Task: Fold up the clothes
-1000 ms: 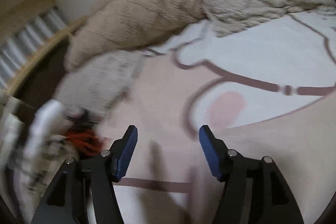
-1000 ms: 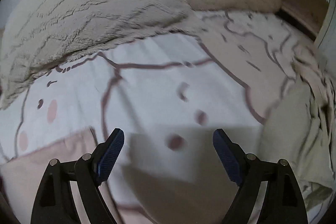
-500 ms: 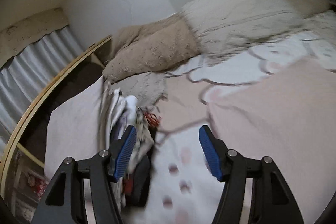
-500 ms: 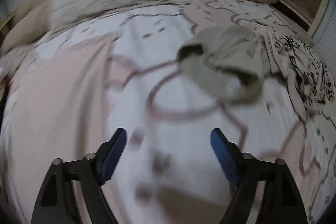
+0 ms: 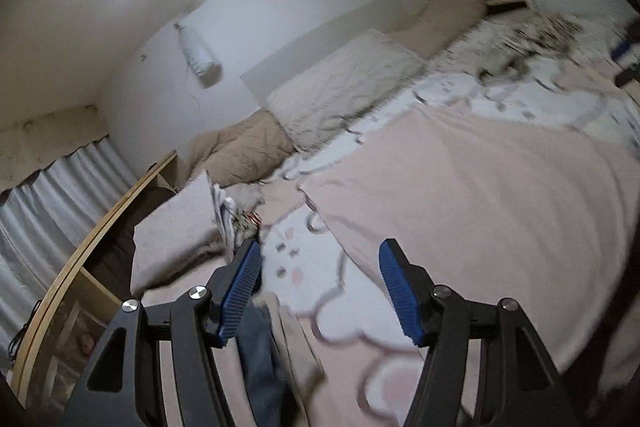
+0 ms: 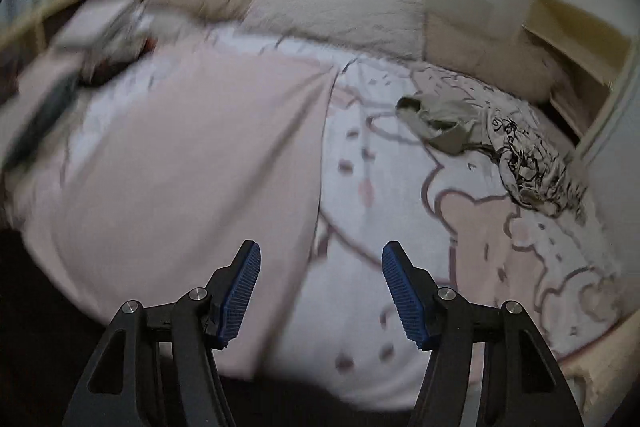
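Currently I hold nothing: my left gripper [image 5: 320, 291] stands apart, my right gripper [image 6: 320, 293] has just been closing, empty. Unfolded clothes [image 6: 492, 133] lie crumpled on the bed [image 6: 400, 227]; folding remains.

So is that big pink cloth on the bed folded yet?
Spread. The pink cloth lies flat across the bed, one smooth layer.

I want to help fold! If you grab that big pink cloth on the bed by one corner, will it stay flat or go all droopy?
Probably droopy. The pink cloth lies spread over the bed with soft ripples, so it looks thin and floppy. It is wide, so lifted by one corner it would likely hang and bunch up. It seems light, and the ribbed blue pads should hold it.
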A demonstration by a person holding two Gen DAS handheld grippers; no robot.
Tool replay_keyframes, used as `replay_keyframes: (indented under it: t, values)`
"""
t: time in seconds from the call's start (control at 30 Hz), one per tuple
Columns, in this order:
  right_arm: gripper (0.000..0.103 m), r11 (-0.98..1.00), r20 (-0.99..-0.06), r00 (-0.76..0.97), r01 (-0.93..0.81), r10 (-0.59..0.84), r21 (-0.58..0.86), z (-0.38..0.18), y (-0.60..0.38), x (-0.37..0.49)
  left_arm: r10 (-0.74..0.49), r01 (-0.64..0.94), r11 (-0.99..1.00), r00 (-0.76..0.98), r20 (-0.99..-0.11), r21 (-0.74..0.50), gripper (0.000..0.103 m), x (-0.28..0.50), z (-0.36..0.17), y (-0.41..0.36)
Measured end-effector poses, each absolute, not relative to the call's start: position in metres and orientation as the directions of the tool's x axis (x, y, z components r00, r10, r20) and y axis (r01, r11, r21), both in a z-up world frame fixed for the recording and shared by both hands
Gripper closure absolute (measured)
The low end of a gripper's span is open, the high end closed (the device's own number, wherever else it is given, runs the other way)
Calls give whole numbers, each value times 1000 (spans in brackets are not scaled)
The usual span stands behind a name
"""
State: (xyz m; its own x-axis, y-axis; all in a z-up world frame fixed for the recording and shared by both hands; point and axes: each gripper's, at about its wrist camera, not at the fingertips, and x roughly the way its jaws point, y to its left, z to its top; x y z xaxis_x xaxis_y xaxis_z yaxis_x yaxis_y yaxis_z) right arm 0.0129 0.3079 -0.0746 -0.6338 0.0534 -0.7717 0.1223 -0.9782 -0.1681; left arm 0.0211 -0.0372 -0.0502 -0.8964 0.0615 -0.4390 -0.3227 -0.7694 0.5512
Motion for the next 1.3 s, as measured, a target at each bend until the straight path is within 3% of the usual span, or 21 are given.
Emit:
replay_keyframes:
  t: [0.17,0.3,0.47,0.73,0.93,1.13,1.17,1.2,1.3]
  values:
    - [39,-970,-822,-568,169,48,-174,-108,298,42,102,-448,-655,-850,-516,608,47,86,-98,-18]
    - [39,-982,-841,-541,151,12,-111,-123,296,47,97,-538,-463,-821,-563,704,61,119,-140,15]
    - [39,-983,-843,-538,161,-14,-87,-129,285,48,55,-582,-269,-805,-591,767,67,119,-174,48]
    - [39,-984,-837,-548,155,-16,-83,-117,286,55,-82,-693,-21,-717,-692,721,67,112,-200,69]
    - [39,-988,-833,-554,138,-18,-71,-110,287,53,-74,-734,28,-679,-731,679,67,115,-230,98]
    - [39,-985,-825,-566,138,9,-106,-103,287,59,-80,-681,51,-732,-677,730,67,111,-252,101]
    - [39,-982,-813,-582,138,26,-130,-100,286,62,-66,-670,26,-742,-668,742,72,107,-246,99]
    - [39,-976,-793,-607,143,42,-162,-97,283,66,-53,-658,1,-752,-657,753,97,104,-241,97]
    - [39,-945,-738,-669,177,91,-276,-95,269,76,-27,-670,-155,-731,-681,726,101,86,-211,91]
